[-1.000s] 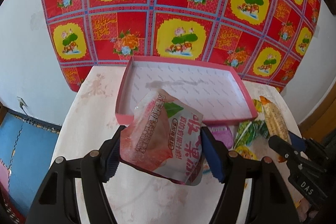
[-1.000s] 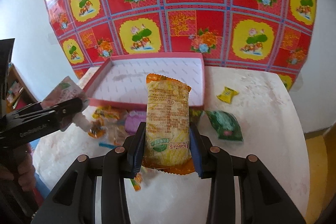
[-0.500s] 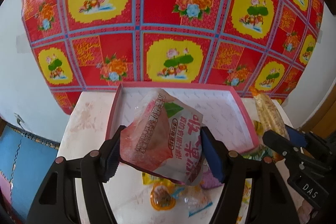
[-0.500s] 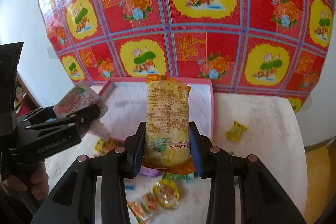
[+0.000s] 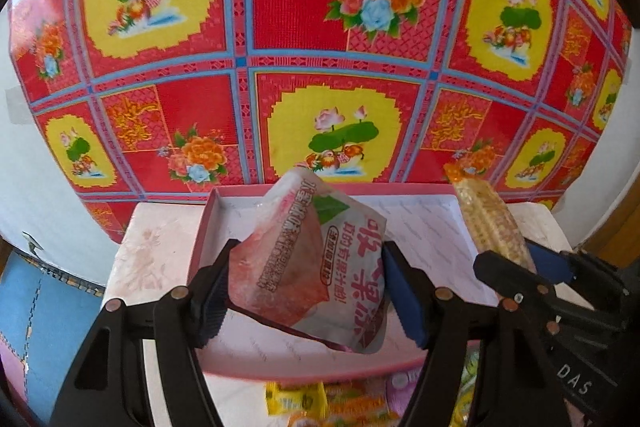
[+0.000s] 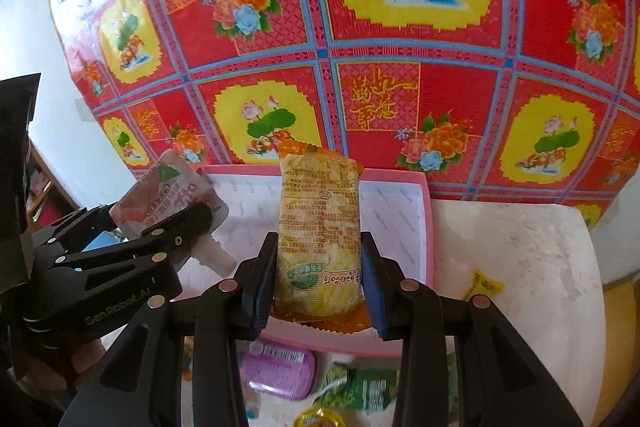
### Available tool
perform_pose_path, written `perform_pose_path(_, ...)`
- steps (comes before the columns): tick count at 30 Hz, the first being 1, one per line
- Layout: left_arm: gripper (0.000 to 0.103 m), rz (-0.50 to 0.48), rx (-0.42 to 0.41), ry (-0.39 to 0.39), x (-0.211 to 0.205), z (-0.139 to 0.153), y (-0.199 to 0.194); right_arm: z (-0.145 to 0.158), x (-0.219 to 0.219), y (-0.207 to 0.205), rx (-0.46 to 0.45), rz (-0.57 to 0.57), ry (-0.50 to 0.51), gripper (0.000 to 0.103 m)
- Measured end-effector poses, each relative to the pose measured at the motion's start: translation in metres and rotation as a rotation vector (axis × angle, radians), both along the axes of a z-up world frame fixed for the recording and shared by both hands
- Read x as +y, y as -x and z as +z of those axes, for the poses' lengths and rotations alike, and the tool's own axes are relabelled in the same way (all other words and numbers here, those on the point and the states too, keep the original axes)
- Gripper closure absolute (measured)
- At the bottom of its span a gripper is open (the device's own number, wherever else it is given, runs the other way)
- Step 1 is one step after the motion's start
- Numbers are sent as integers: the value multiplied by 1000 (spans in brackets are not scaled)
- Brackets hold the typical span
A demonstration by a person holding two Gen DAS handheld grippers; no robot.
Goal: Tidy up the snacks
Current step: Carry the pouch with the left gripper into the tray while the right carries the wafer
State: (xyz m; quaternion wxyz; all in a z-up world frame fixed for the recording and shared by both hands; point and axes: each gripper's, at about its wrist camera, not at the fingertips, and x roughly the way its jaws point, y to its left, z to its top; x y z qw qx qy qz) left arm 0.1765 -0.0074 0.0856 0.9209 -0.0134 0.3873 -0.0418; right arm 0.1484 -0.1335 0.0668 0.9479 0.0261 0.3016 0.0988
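Observation:
My left gripper (image 5: 306, 291) is shut on a pink-and-white jelly drink pouch (image 5: 316, 267) and holds it above the near part of the pink tray (image 5: 208, 227). My right gripper (image 6: 318, 277) is shut on a yellow corn snack packet (image 6: 318, 227), held upright over the tray's (image 6: 426, 227) front edge. The pouch (image 6: 168, 195) with its white spout, in the left gripper (image 6: 160, 239), shows at the left of the right wrist view. The corn packet (image 5: 490, 223) and right gripper (image 5: 520, 271) show at the right of the left wrist view.
Loose snacks lie on the white table (image 6: 520, 251) before the tray: a purple tin (image 6: 280, 367), a green packet (image 6: 364, 387), a small yellow candy (image 6: 484, 283), yellow packets (image 5: 296, 397). A red floral cloth (image 5: 320, 47) hangs behind.
Both grippers have moved forward and up with their snacks, from before the tray to over its near part. The tray and cloth loom larger; loose snacks slid below the grippers.

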Motion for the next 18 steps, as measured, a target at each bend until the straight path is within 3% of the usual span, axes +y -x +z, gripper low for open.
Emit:
perform_pose_path(7, 30, 26, 57, 32, 2, -27, -30, -19, -3, -32, 64, -7, -7, 64)
perform_pose_path(18, 30, 62, 126, 9, -4, -58, -64, -43, -6, -72, 140, -15, 1, 64)
